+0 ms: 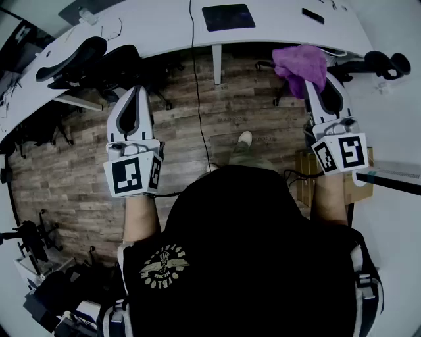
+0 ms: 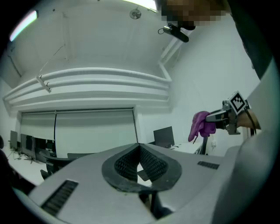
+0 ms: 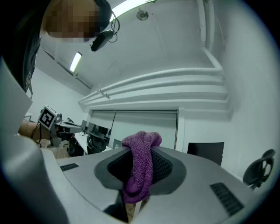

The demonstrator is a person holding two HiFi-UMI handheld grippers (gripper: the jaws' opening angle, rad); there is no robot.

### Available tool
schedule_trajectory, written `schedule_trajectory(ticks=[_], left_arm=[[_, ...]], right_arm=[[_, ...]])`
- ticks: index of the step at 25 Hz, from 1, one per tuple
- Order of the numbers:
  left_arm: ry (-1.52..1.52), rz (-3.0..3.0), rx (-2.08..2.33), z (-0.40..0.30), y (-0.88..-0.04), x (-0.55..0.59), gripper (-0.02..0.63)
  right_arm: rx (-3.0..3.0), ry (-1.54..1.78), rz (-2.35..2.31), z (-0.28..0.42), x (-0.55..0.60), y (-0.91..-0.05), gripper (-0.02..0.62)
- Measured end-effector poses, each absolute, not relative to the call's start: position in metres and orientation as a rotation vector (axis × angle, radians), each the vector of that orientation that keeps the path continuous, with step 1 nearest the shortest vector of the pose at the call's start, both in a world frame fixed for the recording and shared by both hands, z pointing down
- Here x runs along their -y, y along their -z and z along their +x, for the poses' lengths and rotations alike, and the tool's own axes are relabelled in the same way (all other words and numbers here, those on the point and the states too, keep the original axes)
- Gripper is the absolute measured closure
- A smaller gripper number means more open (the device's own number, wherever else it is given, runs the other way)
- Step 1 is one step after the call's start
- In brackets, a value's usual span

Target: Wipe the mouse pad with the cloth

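A dark mouse pad (image 1: 227, 16) lies on the white desk (image 1: 158, 26) at the top of the head view. A purple cloth (image 1: 301, 66) hangs bunched from my right gripper (image 1: 322, 82), which is shut on it and held up off the desk at the right. The right gripper view shows the purple cloth (image 3: 140, 168) pinched between the jaws, both pointing up toward the ceiling. My left gripper (image 1: 135, 99) is raised at the left, jaws together with nothing between them. From the left gripper view the cloth (image 2: 200, 126) shows at the right.
Black office chairs (image 1: 85, 62) stand under the curved desk at the left, another chair (image 1: 385, 64) at the right. A black cable (image 1: 197, 85) runs down from the desk over the wooden floor (image 1: 217, 118). A cardboard box (image 1: 309, 174) sits by my right arm.
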State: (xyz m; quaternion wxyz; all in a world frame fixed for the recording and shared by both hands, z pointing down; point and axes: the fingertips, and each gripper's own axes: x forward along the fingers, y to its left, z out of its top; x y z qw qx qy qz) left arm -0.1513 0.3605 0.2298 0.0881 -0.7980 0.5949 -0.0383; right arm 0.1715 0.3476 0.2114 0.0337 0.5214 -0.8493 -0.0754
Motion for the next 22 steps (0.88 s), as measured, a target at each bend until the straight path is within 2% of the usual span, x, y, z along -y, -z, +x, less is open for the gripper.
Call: schedule_trajectory(ticks=[12,22], left_arm=[[0.113,-2.402,-1.814,-0.169,-0.245,-0.355,0.604],[0.166,-2.423,-1.831,-0.163,-0.262,-0.312,0.604]], right_arm=[[2.606,0.184,1.608,0.16,-0.351,-0.223,0.505],[2.606,0.092,1.585,0.164,-0.302,-0.246,0.505]])
